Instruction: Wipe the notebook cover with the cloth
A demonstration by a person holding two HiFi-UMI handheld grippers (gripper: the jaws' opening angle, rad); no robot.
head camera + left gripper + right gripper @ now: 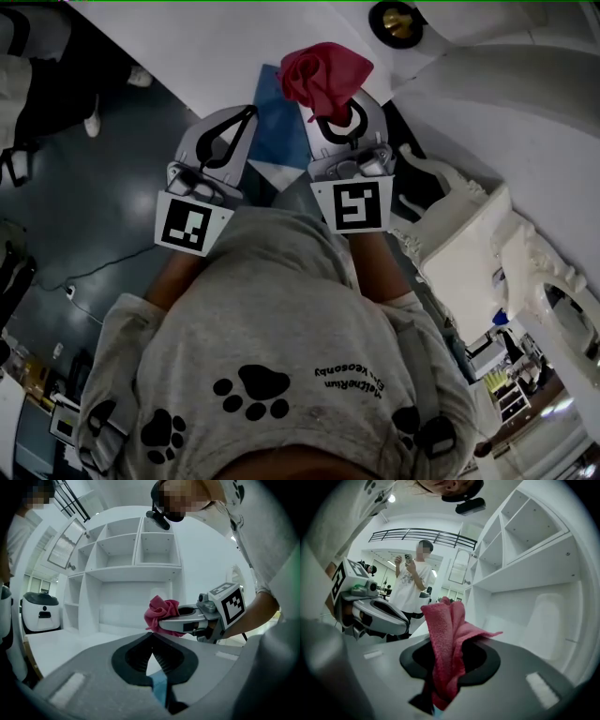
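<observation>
A blue notebook [279, 131] lies on the white table [187, 47], between my two grippers; a sliver of its blue [160, 688] shows through the left jaws. My right gripper [345, 111] is shut on a red cloth [323, 75], which bunches up above the pinched jaws and hangs over the notebook's right edge. In the right gripper view the cloth [445, 639] stands up from the jaws. My left gripper [248, 112] is shut with nothing in it, held just left of the notebook. From the left gripper view the cloth [161, 611] and right gripper [158, 625] sit just ahead.
A white shelf unit [136, 550] stands behind the table. Ornate white furniture [487, 253] crowds the right side. A round gold-and-black object [396, 21] sits at the far right. A person holding a phone [410, 583] stands beyond the left gripper [405, 623].
</observation>
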